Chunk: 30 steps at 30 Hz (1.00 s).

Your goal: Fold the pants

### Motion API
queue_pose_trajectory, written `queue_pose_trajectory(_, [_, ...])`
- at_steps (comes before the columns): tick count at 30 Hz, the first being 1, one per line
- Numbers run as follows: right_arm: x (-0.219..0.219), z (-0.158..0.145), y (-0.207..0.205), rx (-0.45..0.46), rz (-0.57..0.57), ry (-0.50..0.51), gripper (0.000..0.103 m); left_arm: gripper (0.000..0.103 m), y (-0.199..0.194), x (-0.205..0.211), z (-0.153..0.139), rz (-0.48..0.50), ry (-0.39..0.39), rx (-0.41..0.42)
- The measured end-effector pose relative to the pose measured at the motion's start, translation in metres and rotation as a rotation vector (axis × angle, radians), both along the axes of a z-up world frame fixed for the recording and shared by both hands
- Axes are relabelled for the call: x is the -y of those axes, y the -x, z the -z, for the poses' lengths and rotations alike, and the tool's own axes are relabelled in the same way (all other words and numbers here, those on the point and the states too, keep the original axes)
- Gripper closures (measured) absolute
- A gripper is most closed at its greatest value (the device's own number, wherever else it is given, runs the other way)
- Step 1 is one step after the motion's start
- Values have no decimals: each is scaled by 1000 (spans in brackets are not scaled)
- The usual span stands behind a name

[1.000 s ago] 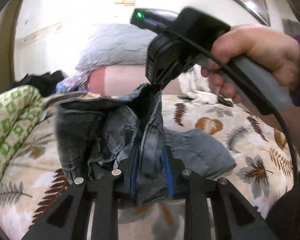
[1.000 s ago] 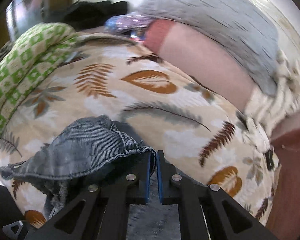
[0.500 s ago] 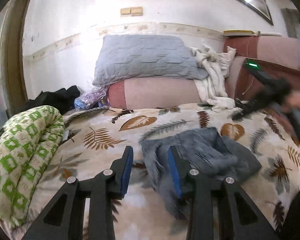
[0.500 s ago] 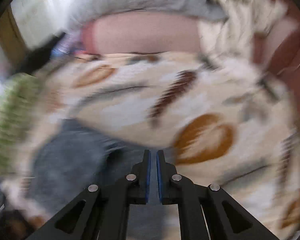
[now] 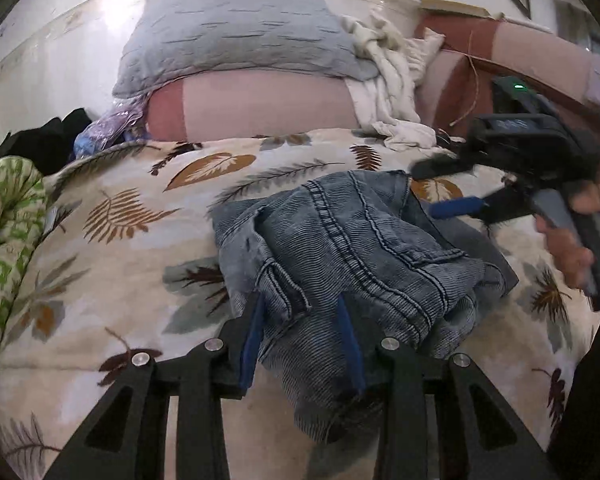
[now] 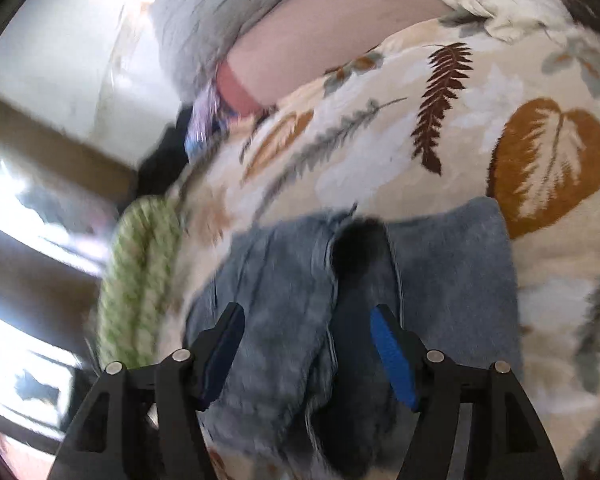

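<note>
Up front in the left wrist view, the jeans (image 5: 352, 248) lie in a rumpled heap on the leaf-print bedspread (image 5: 112, 240), blue-grey denim with heavy stitched seams and a hem flopped toward the camera. The left gripper (image 5: 300, 340) is partly spread, a fold of denim between its blue pads, which do not visibly press it. At right, a hand (image 5: 572, 240) holds the right gripper (image 5: 440, 188) just over the far edge of the jeans. Behind are a grey pillow (image 5: 236, 36), a pink bolster (image 5: 260, 104), a white cloth (image 5: 396, 76) and a green quilt (image 5: 4, 224). From the right wrist, blurred, the right gripper (image 6: 306, 344) is opening over the jeans (image 6: 284, 300), pads clear of them, on the bedspread (image 6: 380, 132).
</note>
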State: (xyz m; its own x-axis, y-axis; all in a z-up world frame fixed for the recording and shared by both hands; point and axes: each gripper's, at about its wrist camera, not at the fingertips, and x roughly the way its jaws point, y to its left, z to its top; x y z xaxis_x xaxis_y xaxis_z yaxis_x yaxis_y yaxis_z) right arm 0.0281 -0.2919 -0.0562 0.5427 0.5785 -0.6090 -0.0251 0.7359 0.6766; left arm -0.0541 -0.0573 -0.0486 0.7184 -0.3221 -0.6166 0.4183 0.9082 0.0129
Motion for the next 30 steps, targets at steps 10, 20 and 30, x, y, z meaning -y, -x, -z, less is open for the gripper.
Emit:
queue_pose_trajectory(10, [-6,24,-44,48,10,-54,38,64,3,21,8,32,-73,18])
queue_pose_trajectory(20, [-17,-28,-14,260,86,248,98,64,4,45,9,59,-116,27])
queue_pose_trajectory(30, [30,25,-35,48,193,327,99,63,-12,78,7,110,-83,1])
